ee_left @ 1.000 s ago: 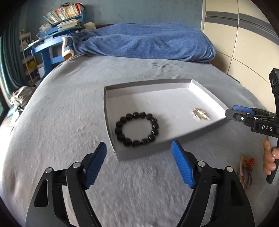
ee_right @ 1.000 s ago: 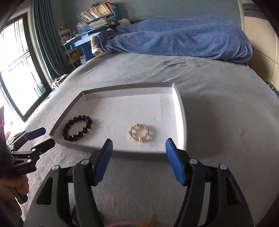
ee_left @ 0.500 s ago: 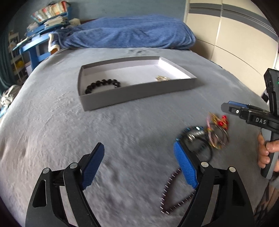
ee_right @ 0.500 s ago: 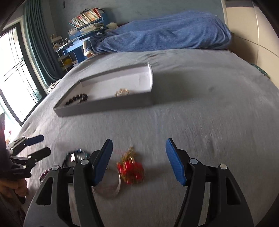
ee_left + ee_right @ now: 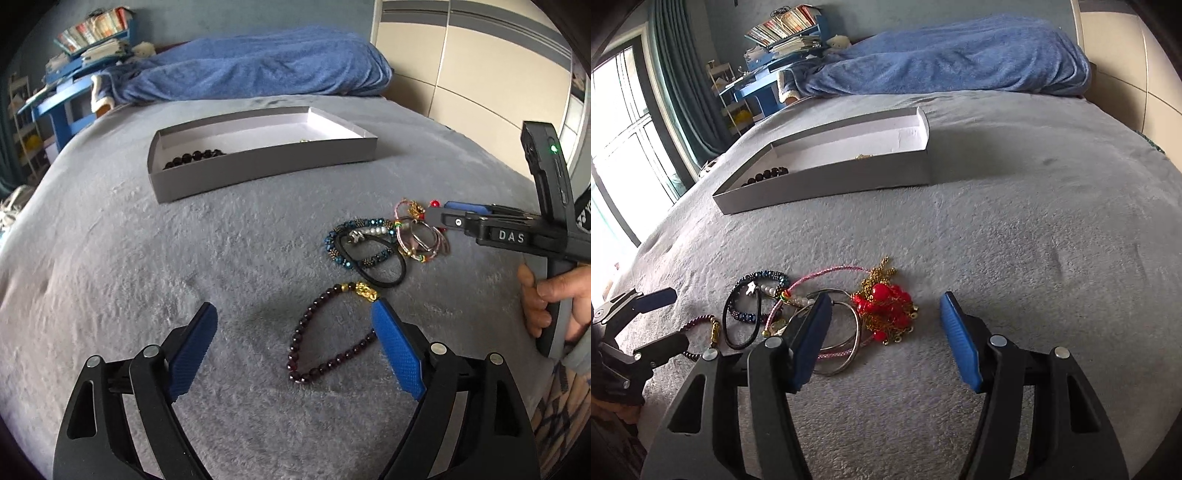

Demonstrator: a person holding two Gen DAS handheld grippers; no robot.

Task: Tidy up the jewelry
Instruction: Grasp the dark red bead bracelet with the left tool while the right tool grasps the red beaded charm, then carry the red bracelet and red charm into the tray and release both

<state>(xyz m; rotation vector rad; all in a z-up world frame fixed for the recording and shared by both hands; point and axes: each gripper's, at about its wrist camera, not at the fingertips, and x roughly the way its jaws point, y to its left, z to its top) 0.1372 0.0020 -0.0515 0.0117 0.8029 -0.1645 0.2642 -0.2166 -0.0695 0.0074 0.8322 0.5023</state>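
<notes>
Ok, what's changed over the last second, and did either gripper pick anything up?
Both grippers pulled back from the tray to the loose jewelry pile on the bed. The left gripper now sits open over the dark red bracelet; the right gripper is open around the red bead piece. Nothing has been gripped. The black bracelet and gold piece stay in the tray.

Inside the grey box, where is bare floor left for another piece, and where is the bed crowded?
In the grey box, the white floor between the black bead bracelet at its left end and the gold piece is bare. The crowding is the jewelry pile by the right gripper.
</notes>
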